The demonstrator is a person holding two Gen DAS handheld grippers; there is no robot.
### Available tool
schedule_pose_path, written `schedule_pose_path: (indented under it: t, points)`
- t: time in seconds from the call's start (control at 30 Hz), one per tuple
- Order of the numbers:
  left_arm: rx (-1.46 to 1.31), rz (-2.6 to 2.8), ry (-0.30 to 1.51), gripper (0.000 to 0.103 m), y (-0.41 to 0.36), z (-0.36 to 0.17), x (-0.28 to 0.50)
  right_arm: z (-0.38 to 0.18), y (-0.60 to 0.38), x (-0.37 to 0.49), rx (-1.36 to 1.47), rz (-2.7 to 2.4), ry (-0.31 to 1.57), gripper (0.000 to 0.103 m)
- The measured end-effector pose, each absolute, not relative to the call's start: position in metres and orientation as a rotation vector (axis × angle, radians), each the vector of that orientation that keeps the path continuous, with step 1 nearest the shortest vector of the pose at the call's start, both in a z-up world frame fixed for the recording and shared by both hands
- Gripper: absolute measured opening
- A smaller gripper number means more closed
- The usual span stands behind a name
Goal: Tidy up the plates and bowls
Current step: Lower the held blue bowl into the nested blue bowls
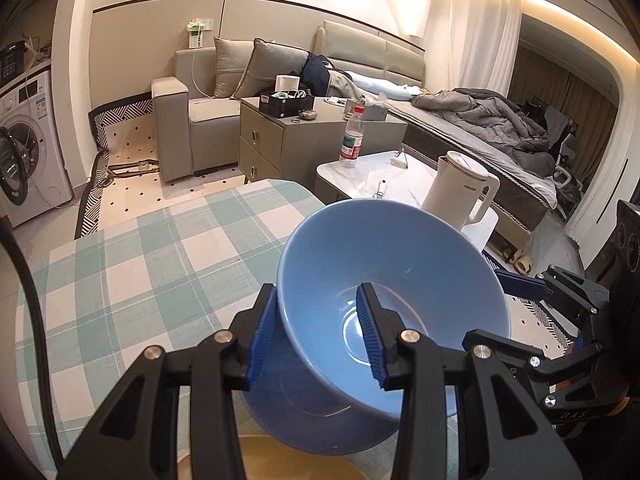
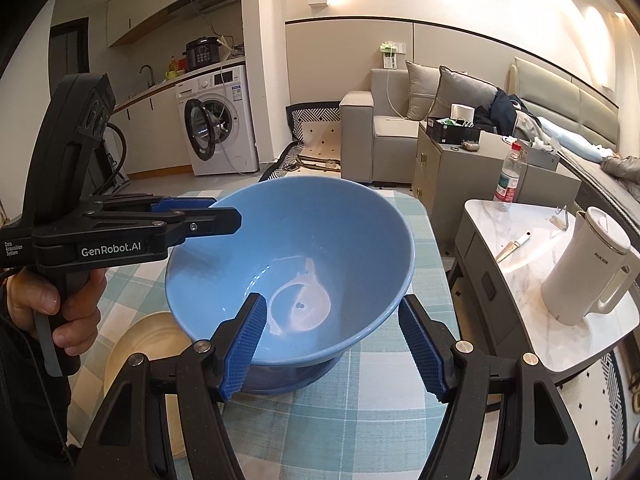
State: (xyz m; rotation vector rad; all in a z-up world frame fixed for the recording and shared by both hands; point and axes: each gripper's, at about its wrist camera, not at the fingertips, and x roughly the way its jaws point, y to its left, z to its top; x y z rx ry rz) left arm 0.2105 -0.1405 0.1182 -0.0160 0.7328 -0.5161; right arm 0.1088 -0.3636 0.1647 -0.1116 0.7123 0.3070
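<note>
Holding a blue bowl by its rim with the left gripper. One ribbed pad on the outer wall, the other inside the bowl, pressed together on the wall between. Bowl tilted, filling the lower centre of the left wrist view, its mouth turned up towards the lens.

Seen again in the right wrist view: same blue bowl at centre, left gripper reaching in from the left edge and biting the upper-left rim. Wrapped around that tool's handle at lower left, a hand.

Right gripper spread wide at the bottom of the right wrist view. Left pad over the bowl's near inner wall, right pad out beside the lower-right rim. Cannot tell whether either pad touches the bowl.

Just under the bowl, a blue plate on the checked cloth. Cannot tell whether bowl and plate touch. Beside the blue plate, a yellow plate, partly hidden by the fingers.

Off to the right, a marble side table with a white kettle and a water bottle.
</note>
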Motion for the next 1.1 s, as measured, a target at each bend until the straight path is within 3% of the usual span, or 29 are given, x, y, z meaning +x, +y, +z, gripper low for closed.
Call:
schedule_pose_path:
  t: [1.1]
  points:
    - [-0.010, -0.460, 0.771, 0.039, -0.131, 0.090, 0.213, 0.127, -0.358, 0.125, -0.106, 0.358, 0.766, 0.071]
